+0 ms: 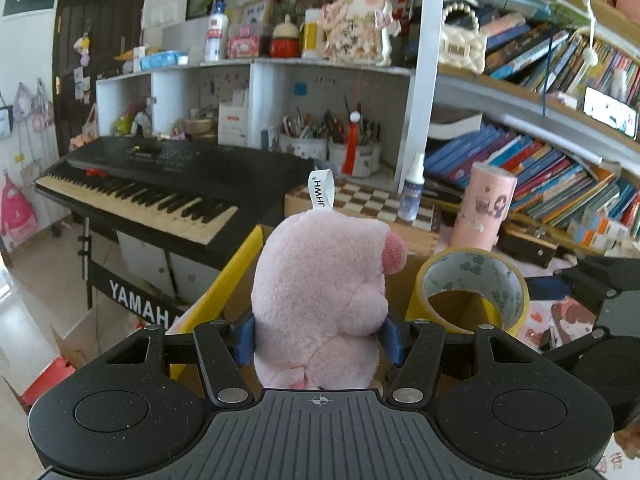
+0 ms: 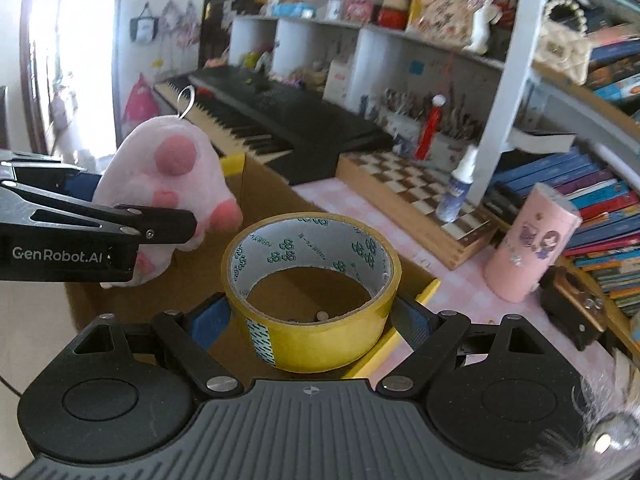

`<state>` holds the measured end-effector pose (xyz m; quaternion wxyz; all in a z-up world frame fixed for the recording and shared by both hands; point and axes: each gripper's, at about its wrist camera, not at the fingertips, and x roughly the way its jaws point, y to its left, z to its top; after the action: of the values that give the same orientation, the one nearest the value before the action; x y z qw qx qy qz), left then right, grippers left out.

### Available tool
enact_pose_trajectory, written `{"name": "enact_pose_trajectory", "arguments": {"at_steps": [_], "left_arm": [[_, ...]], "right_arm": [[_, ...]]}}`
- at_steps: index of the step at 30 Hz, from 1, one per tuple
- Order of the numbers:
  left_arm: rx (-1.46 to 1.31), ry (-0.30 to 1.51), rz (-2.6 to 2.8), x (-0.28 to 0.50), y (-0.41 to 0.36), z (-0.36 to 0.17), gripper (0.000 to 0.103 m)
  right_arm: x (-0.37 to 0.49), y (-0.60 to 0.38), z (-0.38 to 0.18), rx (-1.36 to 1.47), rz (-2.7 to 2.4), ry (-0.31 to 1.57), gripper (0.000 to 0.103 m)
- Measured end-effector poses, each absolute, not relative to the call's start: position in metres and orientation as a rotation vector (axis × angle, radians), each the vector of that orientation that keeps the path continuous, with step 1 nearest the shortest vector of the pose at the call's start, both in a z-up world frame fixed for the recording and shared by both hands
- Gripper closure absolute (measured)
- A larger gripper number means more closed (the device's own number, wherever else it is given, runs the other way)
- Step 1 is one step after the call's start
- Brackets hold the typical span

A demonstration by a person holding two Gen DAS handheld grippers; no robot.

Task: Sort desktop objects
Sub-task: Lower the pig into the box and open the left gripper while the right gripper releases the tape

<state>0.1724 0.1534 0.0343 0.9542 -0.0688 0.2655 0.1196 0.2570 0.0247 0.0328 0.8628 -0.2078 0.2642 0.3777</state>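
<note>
Left tongs point(image 1: 320, 336) clamped on pink plush pig point(image 1: 324, 300), right tongs point(image 2: 312, 320) spread wide gripping yellow tape roll point(image 2: 312, 280), both above cardboard box point(image 2: 276, 200), seemingly for dropping in.

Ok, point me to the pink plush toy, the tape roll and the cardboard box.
pink plush toy point(image 1: 320, 300), left wrist view, middle of its back.
tape roll point(image 2: 316, 340), right wrist view, yellow outer wall.
cardboard box point(image 2: 264, 184), right wrist view, inner brown wall.
</note>
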Motion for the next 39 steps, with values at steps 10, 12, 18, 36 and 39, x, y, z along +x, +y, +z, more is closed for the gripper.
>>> {"name": "enact_pose_trajectory", "arguments": {"at_steps": [10, 12, 18, 36, 39], "left_arm": [[-0.101, 0.643, 0.246, 0.2, 0.152, 0.016, 0.044], [-0.096, 0.661, 0.246, 0.204, 0.151, 0.013, 0.044], [-0.101, 0.713, 0.244, 0.211, 0.153, 0.005, 0.043], [-0.07, 0.761, 0.243, 0.217, 0.151, -0.004, 0.038], [-0.071, 0.765, 0.235, 0.216, 0.151, -0.004, 0.035]], "right_arm": [[0.285, 0.044, 0.014, -0.561, 0.888, 0.598, 0.017], [0.288, 0.047, 0.011, -0.585, 0.907, 0.605, 0.017], [0.293, 0.055, 0.002, -0.646, 0.941, 0.624, 0.016], [0.288, 0.066, -0.015, -0.813, 0.978, 0.629, 0.016], [0.287, 0.066, -0.014, -0.805, 0.973, 0.628, 0.016]]}}
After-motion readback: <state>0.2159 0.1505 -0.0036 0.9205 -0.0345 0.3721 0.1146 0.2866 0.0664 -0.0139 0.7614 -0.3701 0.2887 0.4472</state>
